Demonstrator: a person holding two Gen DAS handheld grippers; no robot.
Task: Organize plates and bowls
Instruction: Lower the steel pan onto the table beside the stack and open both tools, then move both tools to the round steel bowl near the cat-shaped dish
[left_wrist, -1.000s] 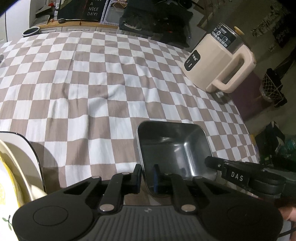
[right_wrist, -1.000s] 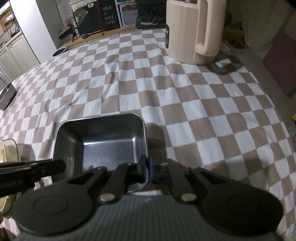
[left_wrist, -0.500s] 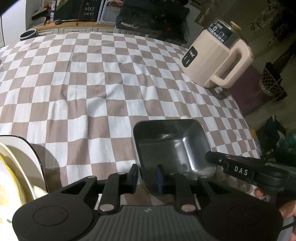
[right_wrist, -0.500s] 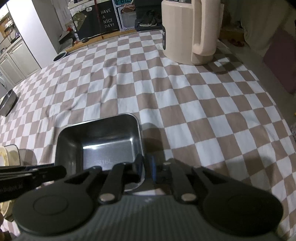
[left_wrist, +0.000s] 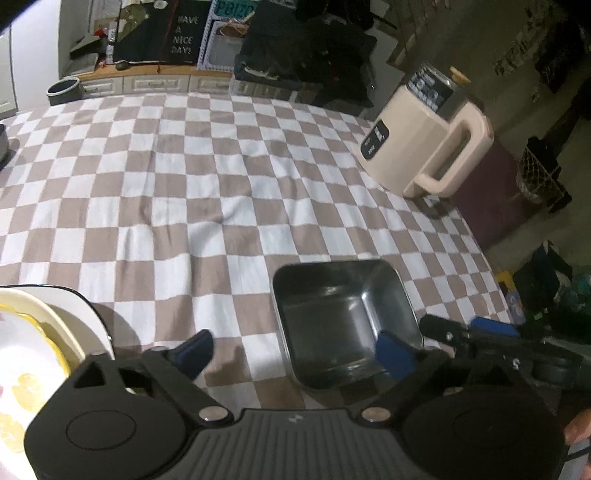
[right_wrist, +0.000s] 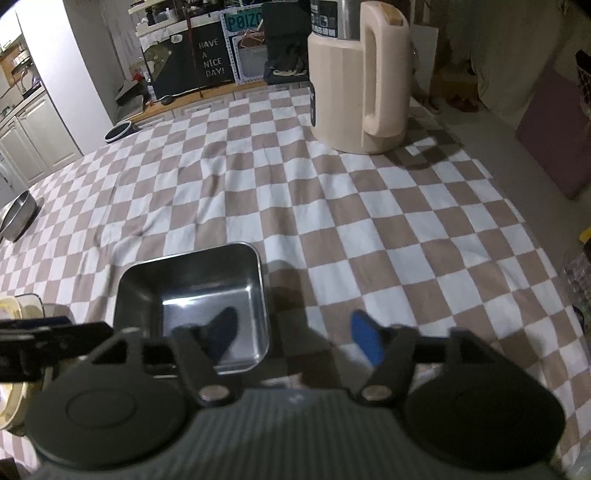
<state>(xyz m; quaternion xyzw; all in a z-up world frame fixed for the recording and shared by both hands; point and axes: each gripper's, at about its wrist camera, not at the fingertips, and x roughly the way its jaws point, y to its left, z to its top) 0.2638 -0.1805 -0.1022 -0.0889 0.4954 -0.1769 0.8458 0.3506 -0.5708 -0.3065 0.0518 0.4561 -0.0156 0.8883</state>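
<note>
Left wrist view showed the left tongs (left_wrist: 295, 350) just sprung apart, astride the steel bowl's (left_wrist: 343, 314) near rim; right tongs (right_wrist: 295, 332) likewise parted, releasing it.

- The surface (left_wrist: 192, 192) is covered by a brown-and-white checkered cloth (right_wrist: 406, 229), slightly wrinkled near its middle.
- A square steel bowl (left_wrist: 343, 321) sits upright on the cloth at the near edge.
- A stack of pale plates (left_wrist: 40, 332) lies to its left, apart from it.
- A cream jug-shaped appliance (right_wrist: 354, 92) stands at the far right.
- A round steel bowl (right_wrist: 16, 219) rests at the far left edge.
</note>
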